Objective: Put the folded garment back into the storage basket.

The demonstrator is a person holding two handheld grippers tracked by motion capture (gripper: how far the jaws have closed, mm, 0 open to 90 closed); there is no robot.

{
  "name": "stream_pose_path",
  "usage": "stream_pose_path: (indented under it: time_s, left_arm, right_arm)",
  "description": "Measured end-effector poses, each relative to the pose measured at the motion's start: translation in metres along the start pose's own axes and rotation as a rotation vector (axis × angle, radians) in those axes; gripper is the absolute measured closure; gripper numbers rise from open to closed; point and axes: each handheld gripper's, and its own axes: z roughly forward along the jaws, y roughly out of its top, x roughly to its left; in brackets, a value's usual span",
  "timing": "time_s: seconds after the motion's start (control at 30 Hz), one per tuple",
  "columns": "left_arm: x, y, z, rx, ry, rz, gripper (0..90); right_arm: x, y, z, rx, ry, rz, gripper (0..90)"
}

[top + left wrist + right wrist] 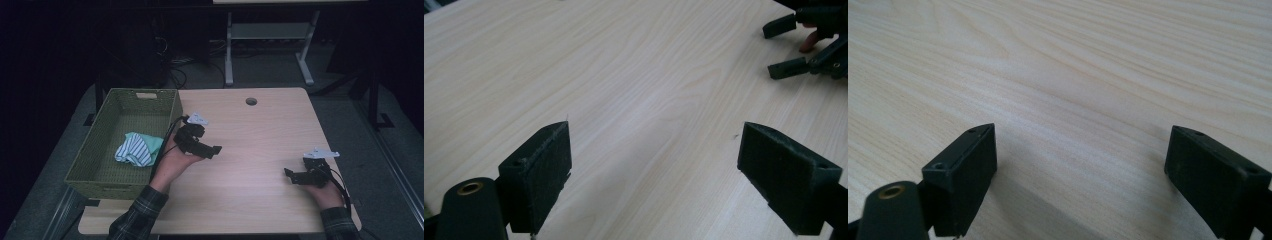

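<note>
- Now, the cloth (136,148) is sitting bunched up in the green woven basket (95,150), a soft crumpled heap with a white part carrying thin dark stripes and a plain teal part folded in beside it.
- It is lying on the basket floor toward the near right side, close to the wall that faces the desk (260,130), and the stripes are showing at the near left of the heap while the teal is peeking out at the far right.
- The heap's long axis is running roughly across the basket from left to right, tilting a little away from the person at the right end; being crumpled, it is not pointing any clear way.
- The left gripper (216,150) is hovering over the desk just right of the basket, its jaws spread wide and holding nothing, aimed to the right across the bare wood.
- In the left gripper view, the left gripper (654,165) is looking over pale wood grain, with the other gripper's jaws showing at the top right.
- The right gripper (288,173) is resting low near the desk's right edge, well apart from the basket, jaws pointing left.
- In the right gripper view, the right gripper (1080,170) is standing released too, with bare desk between the jaws.
</note>
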Motion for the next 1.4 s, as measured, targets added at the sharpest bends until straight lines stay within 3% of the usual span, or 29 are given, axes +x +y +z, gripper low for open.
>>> stream_pose_path:
  time_s: [0.6, 0.97, 1.4]
  left_arm:
    - [-0.019, -0.025, 0.042, 0.055, -0.009, 0.041, 13.6]
    - [-0.022, -0.041, 0.059, 0.059, -0.001, 0.045, 13.6]
    - [-0.027, -0.056, 0.081, 0.097, -0.005, 0.063, 13.4]
  right_arm:
    - [0.0, 0.0, 0.0, 0.001, 0.0, 0.001, 13.0]
    - [0.0, 0.0, 0.0, 0.0, 0.0, 0.001, 13.0]
    - [0.0, 0.0, 0.0, 0.001, 0.0, 0.002, 13.0]
